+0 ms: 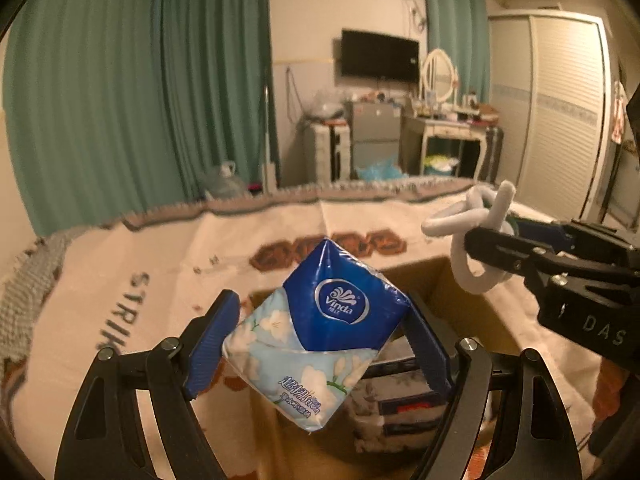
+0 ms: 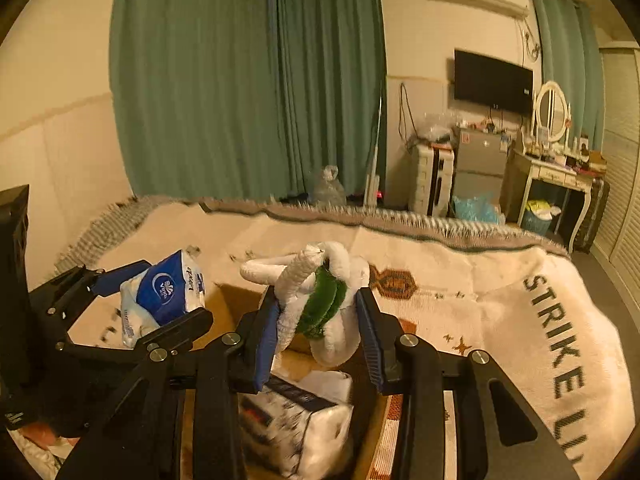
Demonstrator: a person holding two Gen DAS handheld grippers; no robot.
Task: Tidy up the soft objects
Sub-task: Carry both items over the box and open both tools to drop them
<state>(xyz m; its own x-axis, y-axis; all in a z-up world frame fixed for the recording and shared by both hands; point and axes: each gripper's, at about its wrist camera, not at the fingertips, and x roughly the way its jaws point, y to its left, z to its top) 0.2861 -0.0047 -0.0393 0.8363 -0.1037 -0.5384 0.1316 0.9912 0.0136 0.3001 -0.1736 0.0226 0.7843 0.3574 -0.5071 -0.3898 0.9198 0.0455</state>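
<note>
L gripper (image 1: 320,344) clamps tissue pack (image 1: 320,332); R gripper (image 2: 320,328) nips pipe-cleaner toy (image 2: 316,300). Both above box (image 1: 460,276), not yet dropped; some packs (image 2: 304,420) already inside.

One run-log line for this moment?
left gripper: holds tissue pack | right gripper: holds pipe-cleaner flower | both above cardboard box
</note>
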